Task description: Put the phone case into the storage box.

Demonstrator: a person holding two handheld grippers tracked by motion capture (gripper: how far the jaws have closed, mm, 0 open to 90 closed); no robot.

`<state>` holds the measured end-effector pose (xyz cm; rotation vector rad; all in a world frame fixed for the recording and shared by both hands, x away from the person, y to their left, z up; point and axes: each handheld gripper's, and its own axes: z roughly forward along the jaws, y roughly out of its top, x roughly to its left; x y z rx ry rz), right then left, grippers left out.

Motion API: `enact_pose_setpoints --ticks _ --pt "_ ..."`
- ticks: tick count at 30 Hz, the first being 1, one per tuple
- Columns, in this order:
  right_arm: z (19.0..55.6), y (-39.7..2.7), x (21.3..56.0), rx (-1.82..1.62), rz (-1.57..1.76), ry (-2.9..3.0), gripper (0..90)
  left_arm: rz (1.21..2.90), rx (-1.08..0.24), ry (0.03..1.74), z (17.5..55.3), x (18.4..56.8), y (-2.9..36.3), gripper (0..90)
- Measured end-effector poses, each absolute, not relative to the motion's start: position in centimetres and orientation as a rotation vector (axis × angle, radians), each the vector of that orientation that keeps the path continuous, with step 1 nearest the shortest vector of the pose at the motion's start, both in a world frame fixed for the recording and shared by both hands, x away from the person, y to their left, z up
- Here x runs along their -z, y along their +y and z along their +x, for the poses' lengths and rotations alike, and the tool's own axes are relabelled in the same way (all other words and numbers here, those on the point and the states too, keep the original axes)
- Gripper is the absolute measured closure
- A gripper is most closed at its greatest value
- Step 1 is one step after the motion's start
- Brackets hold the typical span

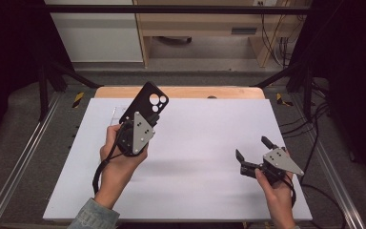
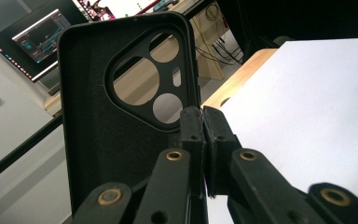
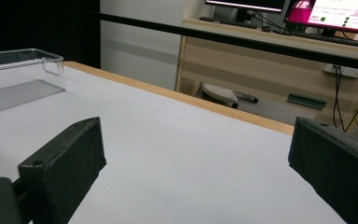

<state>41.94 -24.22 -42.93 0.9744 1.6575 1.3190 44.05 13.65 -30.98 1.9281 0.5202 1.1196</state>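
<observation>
A black phone case (image 1: 148, 101) with round camera cut-outs is held up off the white mat (image 1: 195, 157) at the back left. My left gripper (image 1: 136, 118) is shut on its lower edge. In the left gripper view the two jaws (image 2: 203, 117) pinch the side wall of the case (image 2: 98, 135), whose inside faces the camera. My right gripper (image 1: 253, 149) sits low over the mat at the front right, open and holding nothing. The right gripper view shows its jaws (image 3: 200, 154) wide apart above bare mat.
A clear phone case (image 3: 18, 70) lies on the mat at the back left, also faintly visible behind the black case (image 1: 118, 112). The wooden table edge (image 1: 195, 92) runs along the far side. Metal rails and cables border the table.
</observation>
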Motion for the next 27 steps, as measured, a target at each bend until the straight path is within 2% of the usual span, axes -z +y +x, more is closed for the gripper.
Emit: enact_pose_setpoints --ticks 27 --pt "41.6 -24.8 44.7 -1.372 0.986 1.644 3.1 1.777 -1.078 0.639 43.4 31.1 15.6 87.6"
